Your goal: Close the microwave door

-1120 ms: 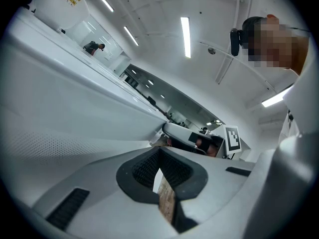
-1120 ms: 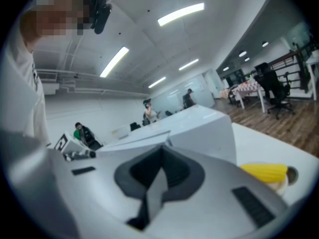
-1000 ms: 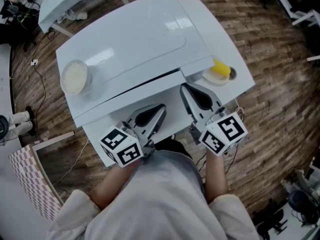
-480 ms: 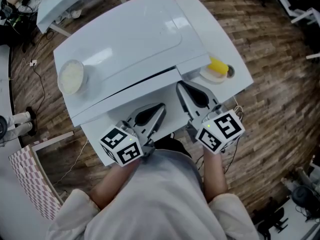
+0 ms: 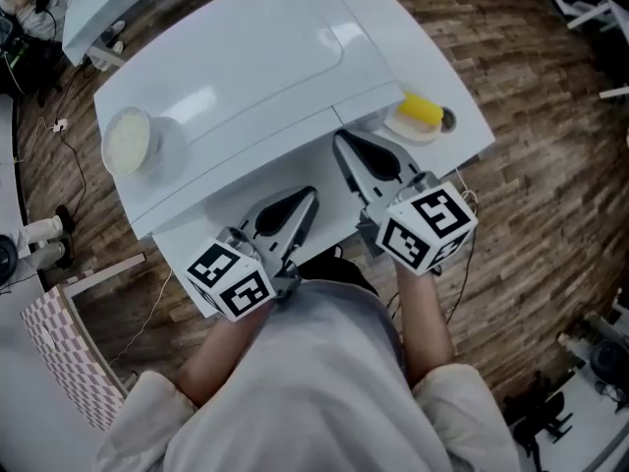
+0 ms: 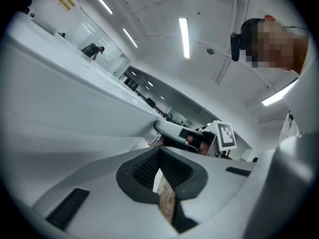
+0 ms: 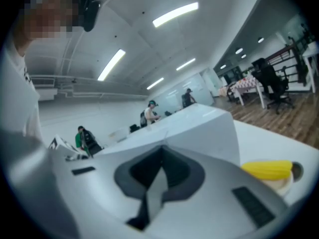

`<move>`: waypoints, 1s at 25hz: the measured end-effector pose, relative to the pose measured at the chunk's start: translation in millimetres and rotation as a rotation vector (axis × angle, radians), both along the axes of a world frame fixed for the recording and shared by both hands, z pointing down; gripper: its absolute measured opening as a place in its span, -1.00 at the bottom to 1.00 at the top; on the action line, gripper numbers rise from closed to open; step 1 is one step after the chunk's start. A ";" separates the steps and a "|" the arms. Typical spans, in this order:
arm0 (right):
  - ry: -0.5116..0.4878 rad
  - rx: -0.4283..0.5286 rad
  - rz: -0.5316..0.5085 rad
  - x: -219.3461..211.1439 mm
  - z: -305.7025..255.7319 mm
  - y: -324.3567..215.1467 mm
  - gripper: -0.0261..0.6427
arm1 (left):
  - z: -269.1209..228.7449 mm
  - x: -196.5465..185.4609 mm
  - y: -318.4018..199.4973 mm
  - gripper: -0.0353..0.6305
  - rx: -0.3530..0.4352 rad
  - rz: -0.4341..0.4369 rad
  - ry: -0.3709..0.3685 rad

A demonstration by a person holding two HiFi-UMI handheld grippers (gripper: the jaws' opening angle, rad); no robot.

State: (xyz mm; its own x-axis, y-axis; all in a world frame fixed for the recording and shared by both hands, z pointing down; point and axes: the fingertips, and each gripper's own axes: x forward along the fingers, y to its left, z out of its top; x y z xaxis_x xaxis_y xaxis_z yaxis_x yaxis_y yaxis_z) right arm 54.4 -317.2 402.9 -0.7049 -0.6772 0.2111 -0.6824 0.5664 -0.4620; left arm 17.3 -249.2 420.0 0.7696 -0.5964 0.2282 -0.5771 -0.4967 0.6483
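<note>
Right gripper (image 5: 342, 144) advanced toward white boxy microwave (image 5: 236, 67) since 1 s ago; left gripper (image 5: 307, 197) alongside. Both jaw pairs pressed together, empty. White perforated door (image 6: 65, 118) directly ahead, seemingly near-flush: push squarely, steadily.

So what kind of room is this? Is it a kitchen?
Probably not a home kitchen, more likely a big open workroom or lab. Long strip lights run overhead, office chairs stand on the wood floor, and the microwave sits on a plain white table.
</note>
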 end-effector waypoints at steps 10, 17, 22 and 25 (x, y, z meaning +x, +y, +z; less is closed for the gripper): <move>0.027 0.003 -0.069 9.4 -10.5 29.9 -0.85 | -9.5 -9.1 7.3 -0.84 0.019 0.004 0.012; 0.095 0.059 -0.057 19.1 -40.1 62.5 -0.85 | -16.0 -1.1 22.2 -0.84 0.041 0.035 0.023; 0.140 0.131 -0.043 19.4 -66.9 83.3 -0.85 | -17.5 -0.3 39.2 -0.84 0.046 0.043 0.033; 0.150 0.138 -0.027 17.0 -68.8 95.6 -0.85 | -20.8 -0.1 49.1 -0.84 0.057 0.048 0.040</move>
State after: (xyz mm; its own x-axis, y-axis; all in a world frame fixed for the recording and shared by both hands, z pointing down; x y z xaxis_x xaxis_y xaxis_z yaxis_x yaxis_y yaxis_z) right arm 71.5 -221.6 334.1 -0.6908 -0.6884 0.2212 -0.7215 0.6363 -0.2730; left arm 17.2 -200.1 399.2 0.8053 -0.5699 0.1633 -0.5259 -0.5598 0.6404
